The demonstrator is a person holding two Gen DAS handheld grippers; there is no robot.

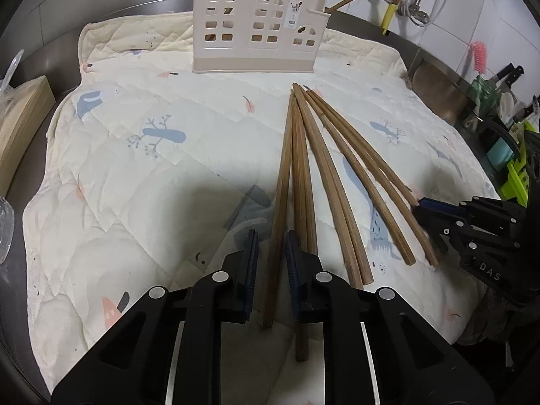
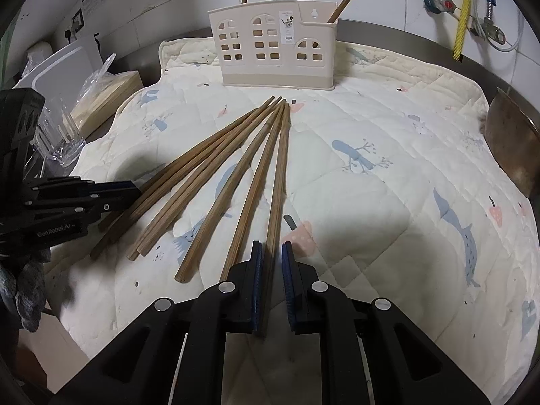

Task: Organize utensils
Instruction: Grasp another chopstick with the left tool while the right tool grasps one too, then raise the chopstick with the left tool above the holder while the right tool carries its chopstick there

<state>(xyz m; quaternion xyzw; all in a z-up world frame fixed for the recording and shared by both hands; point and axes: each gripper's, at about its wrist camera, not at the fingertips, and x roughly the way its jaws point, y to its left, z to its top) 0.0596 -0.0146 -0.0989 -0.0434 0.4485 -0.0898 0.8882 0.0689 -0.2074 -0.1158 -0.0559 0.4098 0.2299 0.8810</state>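
Chopsticks (image 1: 305, 168): seven wooden sticks fanned on the quilted mat (image 1: 135, 168), tips converging toward the far edge, near the beige utensil holder (image 1: 258, 27), which already holds two. Left gripper (image 1: 271, 246): jaws narrow, straddling the leftmost stick, apparently not clamped. Right gripper (image 2: 270, 256): narrow, around the rightmost stick; contact unclear. Step: pickup. Next, by judgement: close firmly, lift, carry to holder.
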